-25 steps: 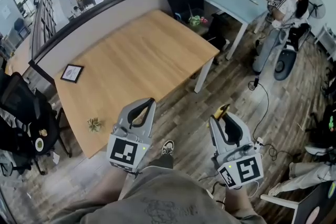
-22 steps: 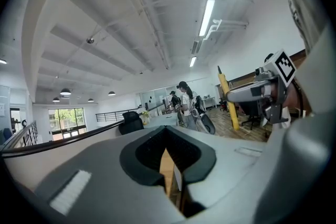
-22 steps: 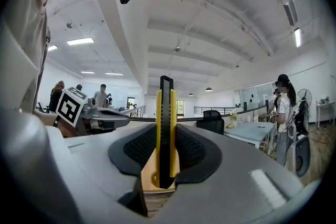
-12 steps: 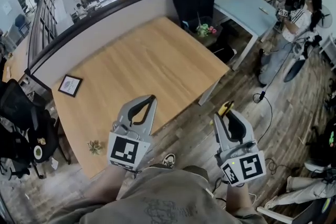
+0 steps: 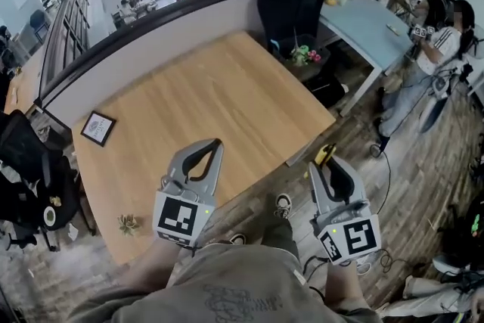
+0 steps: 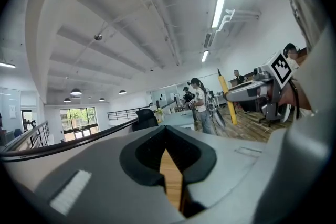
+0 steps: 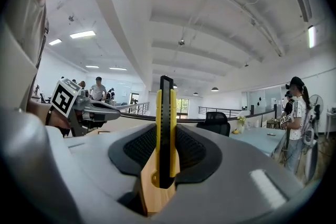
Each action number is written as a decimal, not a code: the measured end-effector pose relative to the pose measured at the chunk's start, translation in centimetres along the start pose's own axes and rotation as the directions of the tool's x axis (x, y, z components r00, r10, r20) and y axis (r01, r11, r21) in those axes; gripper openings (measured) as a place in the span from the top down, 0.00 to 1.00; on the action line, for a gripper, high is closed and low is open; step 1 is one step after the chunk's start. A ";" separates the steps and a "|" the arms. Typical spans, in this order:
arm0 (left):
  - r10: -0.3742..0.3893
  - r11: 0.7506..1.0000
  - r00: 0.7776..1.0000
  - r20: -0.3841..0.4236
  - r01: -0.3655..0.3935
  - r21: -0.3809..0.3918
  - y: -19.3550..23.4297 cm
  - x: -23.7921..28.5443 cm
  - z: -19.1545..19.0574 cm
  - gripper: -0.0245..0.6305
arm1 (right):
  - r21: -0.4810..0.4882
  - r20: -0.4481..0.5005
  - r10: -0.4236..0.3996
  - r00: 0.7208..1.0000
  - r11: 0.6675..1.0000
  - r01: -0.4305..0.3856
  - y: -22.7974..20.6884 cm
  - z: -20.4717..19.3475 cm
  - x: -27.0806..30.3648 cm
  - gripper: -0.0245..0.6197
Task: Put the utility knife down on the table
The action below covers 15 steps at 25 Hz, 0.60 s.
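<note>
A yellow and black utility knife [image 7: 166,128] stands upright between the jaws of my right gripper [image 7: 167,165], which is shut on it. In the head view its yellow tip [image 5: 325,155] sticks out past the right gripper [image 5: 330,174], just off the near right edge of the wooden table [image 5: 204,102]. My left gripper [image 5: 206,159] hovers over the table's near edge, its jaws shut with nothing between them; in the left gripper view [image 6: 170,165] only a thin slit shows. The knife [image 6: 227,97] also appears there, at the right.
A small framed picture [image 5: 99,128] lies at the table's left end and a little plant [image 5: 127,223] near its front left corner. A black office chair [image 5: 291,4] stands behind the table, a light blue table [image 5: 370,19] to the right. A person [image 5: 439,57] stands far right.
The view has shifted so the table lies closer under both grippers. Both grippers keep their pose, and the knife stays held in the right one.
</note>
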State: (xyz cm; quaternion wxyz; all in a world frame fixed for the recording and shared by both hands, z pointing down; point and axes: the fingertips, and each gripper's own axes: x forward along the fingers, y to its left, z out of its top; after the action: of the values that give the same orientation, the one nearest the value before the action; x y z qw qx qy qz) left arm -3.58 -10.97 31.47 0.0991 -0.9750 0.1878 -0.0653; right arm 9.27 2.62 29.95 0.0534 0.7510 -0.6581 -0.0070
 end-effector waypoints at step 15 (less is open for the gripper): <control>0.189 0.980 0.976 -0.104 -0.195 -0.044 0.7 18.6 0.4 0.96 | 0.038 -0.006 0.223 0.975 0.974 -0.223 -18.6 -1.9 13.5 0.77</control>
State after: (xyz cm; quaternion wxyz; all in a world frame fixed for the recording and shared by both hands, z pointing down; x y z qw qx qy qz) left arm 13.35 -18.64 32.61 0.0691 -0.9502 0.2875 -0.0987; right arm 29.59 -8.22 31.03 0.0436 0.6732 -0.7380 0.0151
